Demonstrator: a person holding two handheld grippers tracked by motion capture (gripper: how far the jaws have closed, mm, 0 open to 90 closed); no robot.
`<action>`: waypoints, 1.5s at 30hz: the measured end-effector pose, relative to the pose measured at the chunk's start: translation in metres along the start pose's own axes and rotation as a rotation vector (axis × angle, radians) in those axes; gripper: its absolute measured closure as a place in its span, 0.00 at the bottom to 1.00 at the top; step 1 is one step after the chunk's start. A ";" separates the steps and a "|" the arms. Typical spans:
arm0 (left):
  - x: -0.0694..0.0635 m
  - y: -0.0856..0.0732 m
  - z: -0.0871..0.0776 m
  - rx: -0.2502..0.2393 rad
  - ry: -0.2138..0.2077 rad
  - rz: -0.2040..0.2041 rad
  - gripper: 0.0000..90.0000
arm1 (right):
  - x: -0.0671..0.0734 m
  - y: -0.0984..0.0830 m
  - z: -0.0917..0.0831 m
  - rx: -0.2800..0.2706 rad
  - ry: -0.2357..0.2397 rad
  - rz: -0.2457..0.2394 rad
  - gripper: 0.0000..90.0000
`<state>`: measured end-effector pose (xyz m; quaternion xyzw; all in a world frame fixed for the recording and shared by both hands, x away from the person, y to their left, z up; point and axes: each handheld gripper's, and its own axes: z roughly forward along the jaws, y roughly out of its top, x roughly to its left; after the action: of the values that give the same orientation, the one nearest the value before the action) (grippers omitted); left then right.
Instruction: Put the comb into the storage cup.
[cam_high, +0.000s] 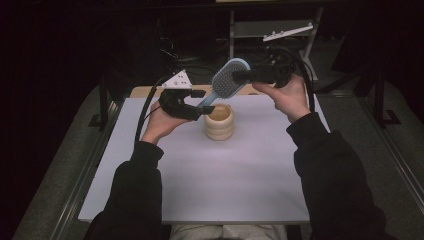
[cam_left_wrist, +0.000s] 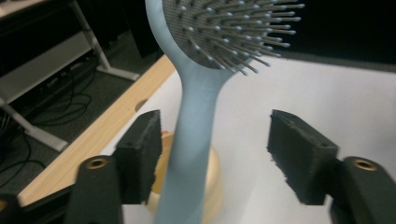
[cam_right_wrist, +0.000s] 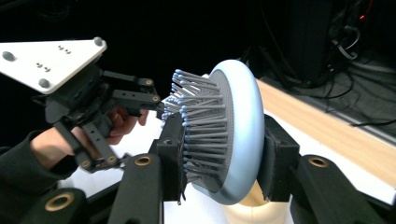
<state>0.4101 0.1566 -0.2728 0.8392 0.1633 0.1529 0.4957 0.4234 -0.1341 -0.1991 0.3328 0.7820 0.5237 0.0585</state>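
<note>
Right gripper view showed the right gripper (cam_right_wrist: 219, 154) pinching the hairbrush (cam_right_wrist: 233, 135) head, while the left gripper (cam_left_wrist: 215, 149) stood spread around its handle above the wooden cup (cam_high: 219, 121).

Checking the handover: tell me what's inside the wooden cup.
The light-blue hairbrush's handle tip dips into the wooden cup, between the left gripper's open jaws. The right gripper clamps the brush head. The cup's bottom is hidden by its wall and the handle.

A pale grey-white board covers the bench (cam_high: 200, 175), leaving a strip of light wood bare along the far edge. One thing stands directly on it: a squat, ribbed wooden cup (cam_high: 219, 125), set toward the far middle. Around the bench lies grey carpeted floor (cam_high: 55, 165).
</note>
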 end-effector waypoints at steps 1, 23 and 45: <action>0.001 0.000 -0.002 -0.009 -0.005 -0.014 0.31 | 0.001 0.003 -0.001 0.001 -0.006 -0.009 0.64; 0.020 -0.033 -0.047 -0.039 0.074 -0.125 0.00 | 0.000 0.022 -0.007 0.005 -0.103 -0.104 0.64; 0.026 -0.088 -0.080 -0.063 0.125 -0.193 0.00 | -0.028 0.017 -0.018 0.001 -0.166 -0.076 0.63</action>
<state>0.3892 0.2700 -0.3109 0.7923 0.2689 0.1614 0.5233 0.4450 -0.1603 -0.1840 0.3449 0.7869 0.4914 0.1428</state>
